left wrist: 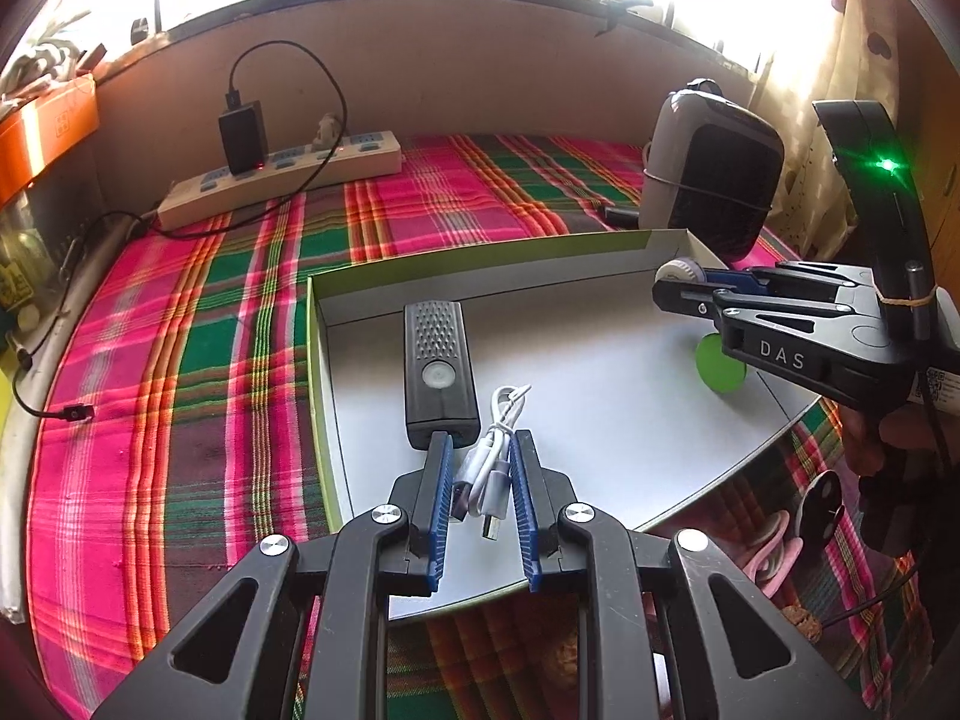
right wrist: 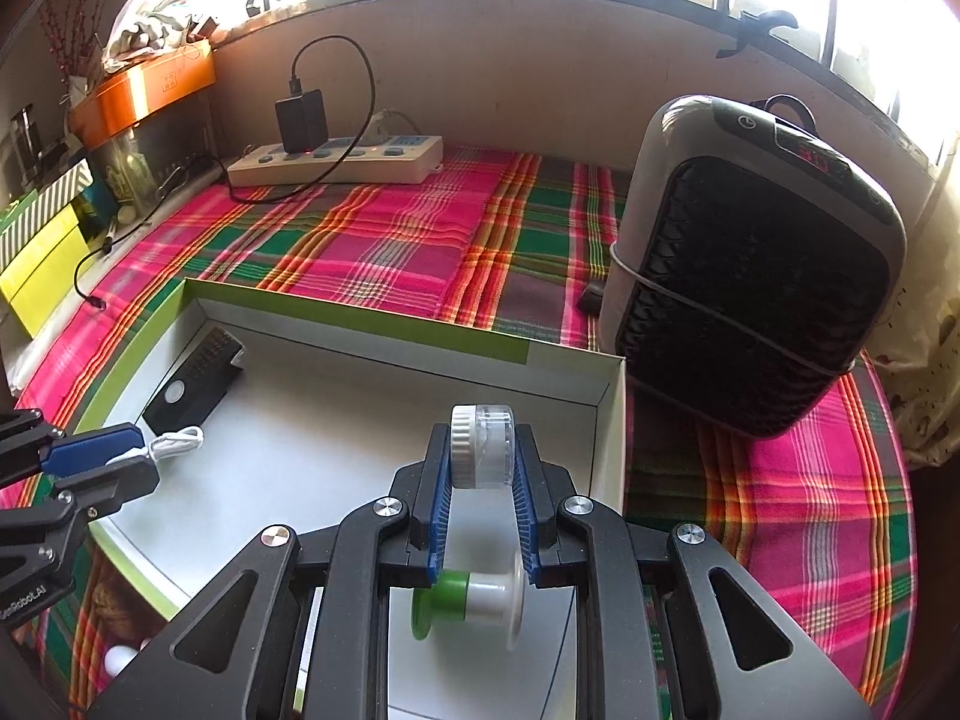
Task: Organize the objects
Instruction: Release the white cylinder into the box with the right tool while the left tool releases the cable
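Observation:
A shallow white box with green sides (left wrist: 420, 267) (right wrist: 372, 324) lies on the plaid cloth. Inside it lie a black power bank (left wrist: 438, 372) (right wrist: 192, 384) and a green and white spool (right wrist: 468, 597) (left wrist: 717, 366). My left gripper (left wrist: 480, 450) is shut on a coiled white USB cable (left wrist: 489, 468) just above the box floor, beside the power bank; it also shows in the right wrist view (right wrist: 129, 450). My right gripper (right wrist: 480, 450) is shut on a small clear round container with a white lid (right wrist: 483, 447), held above the box near its right wall (left wrist: 681, 270).
A grey and black heater (right wrist: 756, 288) (left wrist: 714, 174) stands just right of the box. A power strip with a black charger (right wrist: 336, 159) (left wrist: 282, 177) lies along the back wall. A loose cable end (left wrist: 75, 413) lies at left. Pink items (left wrist: 774, 558) lie at the front right.

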Tool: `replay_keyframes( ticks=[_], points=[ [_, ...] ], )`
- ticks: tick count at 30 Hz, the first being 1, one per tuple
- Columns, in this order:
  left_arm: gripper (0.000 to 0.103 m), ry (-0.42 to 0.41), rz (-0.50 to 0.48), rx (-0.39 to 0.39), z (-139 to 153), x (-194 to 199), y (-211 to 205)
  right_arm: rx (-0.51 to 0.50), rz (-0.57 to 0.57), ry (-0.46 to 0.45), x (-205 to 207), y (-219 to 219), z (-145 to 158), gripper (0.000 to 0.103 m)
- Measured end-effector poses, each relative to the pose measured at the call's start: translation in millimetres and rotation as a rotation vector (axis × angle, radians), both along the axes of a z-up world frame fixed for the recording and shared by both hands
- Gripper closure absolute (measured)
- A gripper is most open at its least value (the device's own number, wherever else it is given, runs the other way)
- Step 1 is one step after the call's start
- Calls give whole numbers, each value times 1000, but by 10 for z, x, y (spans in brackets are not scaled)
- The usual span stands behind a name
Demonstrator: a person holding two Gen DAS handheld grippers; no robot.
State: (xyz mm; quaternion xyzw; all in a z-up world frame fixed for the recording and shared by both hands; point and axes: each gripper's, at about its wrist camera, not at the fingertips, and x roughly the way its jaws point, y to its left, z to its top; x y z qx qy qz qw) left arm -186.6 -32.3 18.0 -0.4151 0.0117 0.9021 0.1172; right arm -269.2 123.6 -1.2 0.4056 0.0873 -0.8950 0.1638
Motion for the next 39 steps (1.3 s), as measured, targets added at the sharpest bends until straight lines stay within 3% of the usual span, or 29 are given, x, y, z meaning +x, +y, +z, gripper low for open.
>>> replay_keyframes(
  ticks=[34, 39],
  points=[
    [85, -18, -9, 7, -54, -58, 51, 31, -8, -21, -79, -31, -99, 83],
    [84, -20, -11, 10, -60, -59, 66, 31, -9, -21, -76, -25, -99, 78]
  ],
)
